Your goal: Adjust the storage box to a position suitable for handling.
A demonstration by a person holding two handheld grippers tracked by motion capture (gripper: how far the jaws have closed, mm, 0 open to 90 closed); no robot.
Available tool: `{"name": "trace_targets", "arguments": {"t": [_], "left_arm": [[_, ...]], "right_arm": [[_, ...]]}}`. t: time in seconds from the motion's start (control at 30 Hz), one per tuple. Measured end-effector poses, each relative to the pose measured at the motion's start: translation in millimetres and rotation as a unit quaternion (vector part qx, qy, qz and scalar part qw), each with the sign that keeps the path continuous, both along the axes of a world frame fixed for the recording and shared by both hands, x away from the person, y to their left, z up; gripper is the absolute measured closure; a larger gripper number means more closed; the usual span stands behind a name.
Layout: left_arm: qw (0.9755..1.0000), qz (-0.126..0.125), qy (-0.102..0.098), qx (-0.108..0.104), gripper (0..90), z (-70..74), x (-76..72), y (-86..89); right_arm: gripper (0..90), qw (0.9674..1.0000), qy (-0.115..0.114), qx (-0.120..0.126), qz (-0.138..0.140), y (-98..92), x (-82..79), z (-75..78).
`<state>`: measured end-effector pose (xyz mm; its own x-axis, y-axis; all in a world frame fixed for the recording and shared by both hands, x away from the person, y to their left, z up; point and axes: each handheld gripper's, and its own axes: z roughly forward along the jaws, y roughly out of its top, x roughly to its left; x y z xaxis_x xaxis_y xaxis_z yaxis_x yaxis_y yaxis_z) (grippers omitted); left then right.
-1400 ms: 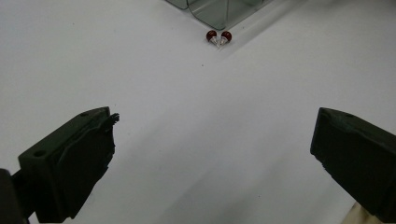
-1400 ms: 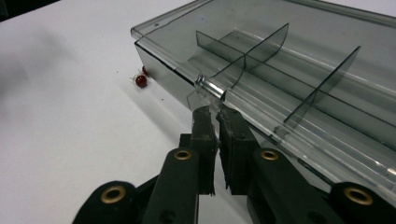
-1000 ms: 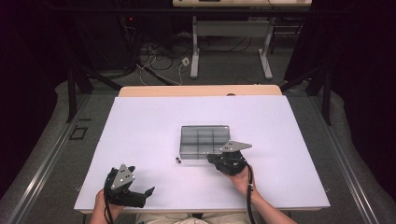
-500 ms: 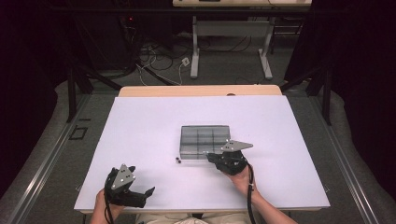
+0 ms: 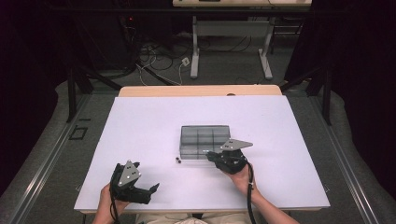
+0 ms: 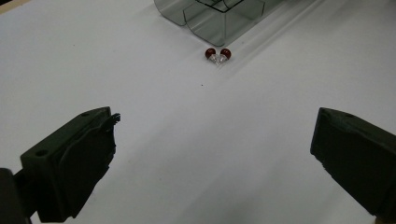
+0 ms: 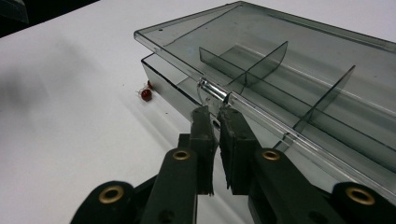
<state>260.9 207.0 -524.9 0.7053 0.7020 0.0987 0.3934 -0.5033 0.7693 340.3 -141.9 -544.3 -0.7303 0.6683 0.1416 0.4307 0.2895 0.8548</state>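
Observation:
A clear grey compartment box [image 5: 205,136] lies at the middle of the white table [image 5: 140,126]. Its lid [image 7: 299,51] stands slightly ajar above the base in the right gripper view. My right gripper [image 7: 215,111] is shut, with its tips pinching the small clear latch tab [image 7: 212,92] at the lid's front edge; in the high view this right gripper [image 5: 211,154] sits at the box's front edge. Two small red beads [image 6: 218,53] lie on the table just off the box's front left corner [image 5: 178,160]. My left gripper [image 6: 215,116] is open with nothing between its fingers, near the table's front left [image 5: 150,192].
The box [image 6: 215,18] has several dividers [image 7: 261,65] inside. A wooden strip [image 5: 201,90] borders the table's far edge. Beyond it are desk legs [image 5: 195,51] and loose cables [image 5: 159,56] on the floor. White tabletop lies bare to the left and right of the box.

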Motion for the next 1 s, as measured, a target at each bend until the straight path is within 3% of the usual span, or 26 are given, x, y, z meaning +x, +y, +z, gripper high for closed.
{"name": "trace_targets", "arguments": {"t": [0.33, 0.43, 0.9, 1.0], "left_arm": [[0.9998, -0.007, -0.011, 0.014, 0.2, 7.7, 17.6, -13.0], [0.9998, -0.01, -0.006, 0.016, 0.3, 9.7, 26.5, -19.4], [0.9997, -0.019, -0.008, 0.016, 0.6, 14.2, 68.5, -59.1], [0.9994, -0.023, -0.01, 0.026, 3.7, 13.9, 75.8, -66.9]], "right_arm": [[84.2, 1.0, -0.007, 0.001, 0.002, -0.8, 0.7, 5.5], [84.3, 0.9999, -0.01, -0.002, 0.005, -1.7, 1.5, 7.8], [84.4, 0.9998, -0.02, 0.002, 0.004, -1.7, 2.0, 9.9], [84.5, 0.9999, -0.016, 0.003, 0.003, -2.3, 1.7, 10.4]]}}
